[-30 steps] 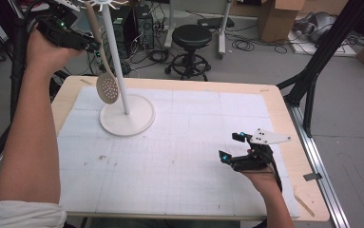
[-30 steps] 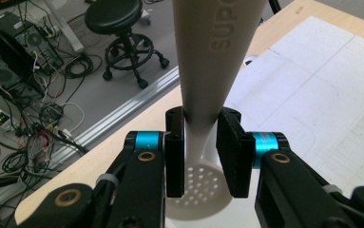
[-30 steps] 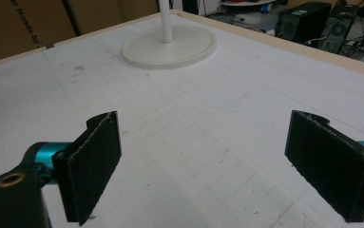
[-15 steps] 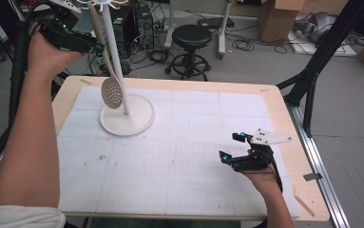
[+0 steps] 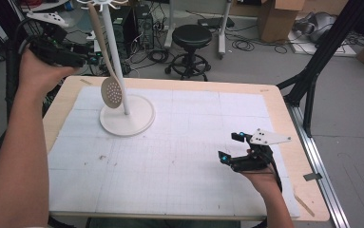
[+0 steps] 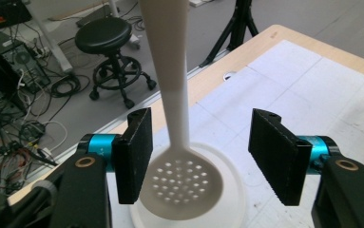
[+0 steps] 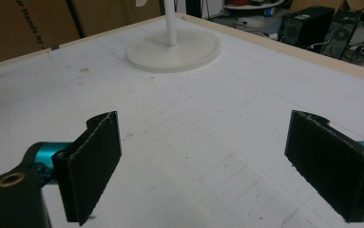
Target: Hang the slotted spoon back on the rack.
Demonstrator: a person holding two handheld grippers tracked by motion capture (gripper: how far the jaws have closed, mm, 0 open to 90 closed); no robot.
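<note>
In the high view, the long cream perforated plastic spoon (image 5: pixel 104 57) hangs from the top of the white hook stand with a round base (image 5: pixel 127 116) near the table's far left corner. The left gripper (image 5: pixel 82 56) is level beside the handle; its jaws have just been opening. The right gripper (image 5: pixel 231 149) rests low over the white gridded mat (image 5: pixel 179 156), well apart from the stand.

In the left gripper view, the left gripper's (image 6: pixel 196 156) pads stand clear of the spoon (image 6: pixel 177 137), which hangs between them, nearer the left pad. The hanging step looks finished; next, that hand should draw straight back without brushing the handle.

In the right gripper view, the right gripper (image 7: pixel 217 166) gapes wide, empty.
</note>
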